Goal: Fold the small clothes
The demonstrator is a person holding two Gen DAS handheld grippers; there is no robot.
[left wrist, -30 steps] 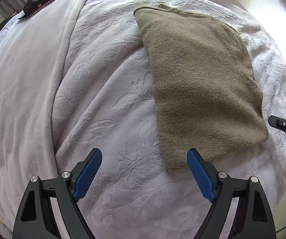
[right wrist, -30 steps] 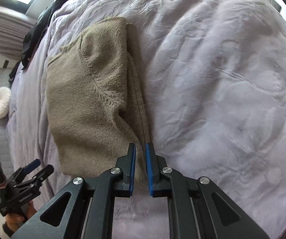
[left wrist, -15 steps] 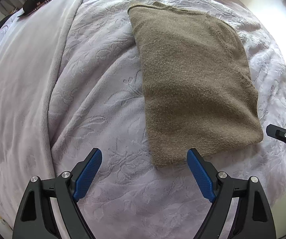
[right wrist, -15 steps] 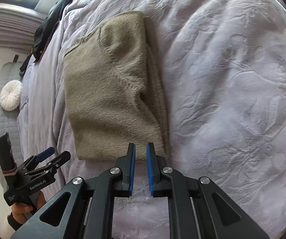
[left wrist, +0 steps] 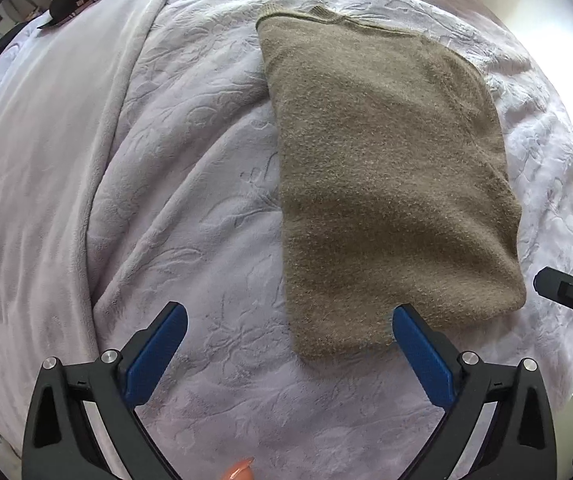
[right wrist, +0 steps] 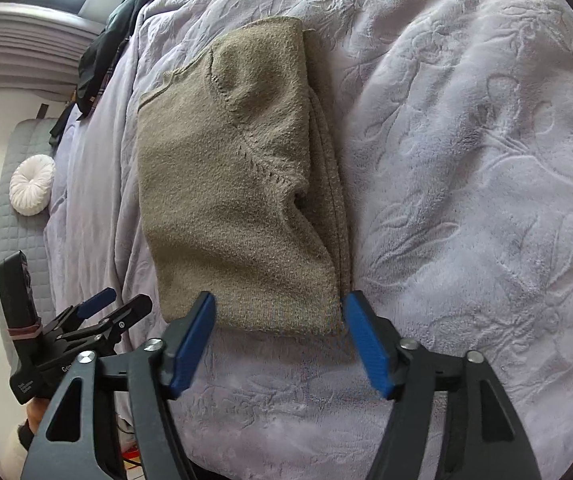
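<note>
Fuzzy olive sweater [right wrist: 242,184] lay folded on bed [right wrist: 466,160]; right claw [right wrist: 278,340] just opened, left claw [left wrist: 286,356] wide, both empty. Loose right-side layers risked slipping apart if snagged.

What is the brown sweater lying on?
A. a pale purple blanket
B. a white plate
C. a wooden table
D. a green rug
A: the folded brown sweater lies flat on a pale purple blanket with a raised flower pattern, covering the bed.

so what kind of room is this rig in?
Most likely a bedroom. The folded olive knit sweater lies on a lilac embossed plush bedspread over a soft, rounded surface. Behind it stands a grey quilted headboard with a round white cushion, and dark clothes are heaped nearby.
</note>
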